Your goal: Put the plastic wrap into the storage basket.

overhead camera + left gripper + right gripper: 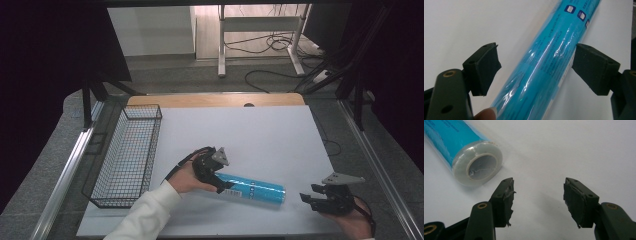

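Observation:
A blue plastic-wrapped roll lies on its side on the white sheet, near the front. My left gripper is open and straddles the roll's left end. In the left gripper view the roll runs up between the jaws: the right pad touches its side, and the left pad stands a little apart. My right gripper is open just right of the roll with nothing between its fingers. In the right gripper view the roll's hollow end lies up and to the left of the jaws.
A black wire basket stands along the left side of the white sheet. The wooden table edge runs behind the sheet. Metal rails flank the table, and cables and a desk frame lie on the floor beyond.

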Available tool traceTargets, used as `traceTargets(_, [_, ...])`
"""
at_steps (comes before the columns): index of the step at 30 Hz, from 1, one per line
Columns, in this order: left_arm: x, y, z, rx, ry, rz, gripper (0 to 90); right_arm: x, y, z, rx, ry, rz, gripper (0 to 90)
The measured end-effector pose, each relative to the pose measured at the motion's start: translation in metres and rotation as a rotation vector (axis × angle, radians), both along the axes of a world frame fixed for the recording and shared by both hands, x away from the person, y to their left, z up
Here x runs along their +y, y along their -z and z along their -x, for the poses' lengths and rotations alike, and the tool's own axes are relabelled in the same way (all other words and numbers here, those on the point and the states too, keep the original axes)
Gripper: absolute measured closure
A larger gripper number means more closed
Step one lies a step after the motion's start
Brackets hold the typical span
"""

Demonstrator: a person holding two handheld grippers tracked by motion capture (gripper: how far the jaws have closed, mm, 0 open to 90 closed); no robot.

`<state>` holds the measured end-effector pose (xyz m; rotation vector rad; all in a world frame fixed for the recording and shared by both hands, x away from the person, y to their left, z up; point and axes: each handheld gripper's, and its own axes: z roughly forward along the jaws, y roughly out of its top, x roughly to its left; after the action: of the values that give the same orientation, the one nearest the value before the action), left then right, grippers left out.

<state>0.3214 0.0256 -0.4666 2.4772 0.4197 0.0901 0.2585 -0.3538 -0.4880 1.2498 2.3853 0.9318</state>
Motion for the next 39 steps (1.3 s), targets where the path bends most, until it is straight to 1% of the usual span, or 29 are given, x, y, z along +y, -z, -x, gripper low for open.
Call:
traceTargets(5, [-0.018,0.009,-0.004,0.036,0.071,-0.041,21.3,0.0,0.001,-0.001,0.009,0.002,0.002,41.3])
traceTargets(6, [-0.021,0.01,-0.005,0.037,0.083,-0.053,21.0,0.0,0.002,-0.001,0.011,0.003,0.001,41.3])
traceTargets(8, [-0.027,0.013,-0.005,0.046,0.106,-0.072,20.7,-0.001,0.002,-0.001,0.011,0.003,0.002,41.3])
traceTargets(10, [-0.031,0.016,-0.006,0.059,0.119,-0.08,20.5,-0.001,0.002,-0.001,0.011,0.002,0.003,41.3])
traceTargets(12, [-0.033,0.02,-0.007,0.062,0.138,-0.098,19.2,-0.001,0.002,-0.001,0.011,0.002,0.003,41.3])
traceTargets(13, [-0.035,0.022,-0.007,0.069,0.14,-0.108,18.1,-0.001,0.002,-0.001,0.014,0.001,0.004,41.3])
traceTargets(14, [-0.036,0.025,-0.007,0.072,0.142,-0.126,17.1,-0.001,0.003,-0.001,0.013,-0.001,0.004,41.3])
traceTargets(15, [-0.037,0.028,-0.007,0.065,0.144,-0.142,16.9,-0.001,0.003,-0.001,0.016,0.001,0.004,41.3])
traceTargets(16, [-0.038,0.03,-0.007,0.069,0.142,-0.154,16.7,-0.001,0.003,-0.001,0.017,0.001,0.006,41.2])
traceTargets(17, [-0.039,0.032,-0.007,0.062,0.144,-0.17,15.9,-0.001,0.004,-0.001,0.019,0.001,0.006,41.2])
traceTargets(19, [-0.04,0.032,-0.008,0.062,0.15,-0.179,15.1,-0.001,0.004,-0.002,0.02,-0.001,0.008,41.2])
traceTargets(23, [-0.043,0.032,-0.007,0.066,0.156,-0.2,17.6,-0.001,0.005,-0.002,0.023,0.0,0.012,41.0])
traceTargets(25, [-0.043,0.032,-0.007,0.059,0.159,-0.206,18.5,-0.001,0.005,-0.002,0.023,0.0,0.013,41.0])
traceTargets(26, [-0.044,0.031,-0.007,0.05,0.176,-0.22,19.1,-0.001,0.005,-0.002,0.024,0.0,0.013,41.0])
traceTargets(28, [-0.044,0.031,-0.008,0.05,0.181,-0.224,19.9,-0.001,0.005,-0.002,0.024,0.0,0.013,41.0])
traceTargets(31, [-0.043,0.028,-0.006,0.032,0.208,-0.235,21.2,-0.002,0.006,-0.002,0.022,0.006,0.013,41.0])
traceTargets(32, [-0.043,0.028,-0.006,0.032,0.208,-0.235,21.9,-0.002,0.006,-0.002,0.023,0.008,0.013,41.0])
traceTargets(33, [-0.042,0.027,-0.006,0.035,0.224,-0.238,22.4,-0.003,0.006,-0.003,0.021,0.009,0.012,41.0])
traceTargets(34, [-0.042,0.027,-0.006,0.035,0.224,-0.238,23.0,-0.003,0.006,-0.003,0.021,0.01,0.011,41.0])
traceTargets(35, [-0.039,0.023,-0.006,0.047,0.252,-0.223,24.4,-0.003,0.006,-0.003,0.019,0.011,0.013,41.0])
traceTargets(36, [-0.039,0.023,-0.006,0.047,0.252,-0.223,25.5,-0.003,0.006,-0.003,0.019,0.011,0.013,41.0])
traceTargets(37, [-0.035,0.018,-0.006,0.081,0.259,-0.181,26.9,-0.004,0.006,-0.003,0.019,0.012,0.013,41.0])
traceTargets(38, [-0.032,0.014,-0.006,0.093,0.264,-0.154,28.4,-0.004,0.005,-0.003,0.018,0.012,0.013,41.0])
traceTargets(39, [-0.032,0.014,-0.006,0.093,0.264,-0.154,30.4,-0.004,0.005,-0.003,0.018,0.012,0.013,41.0])
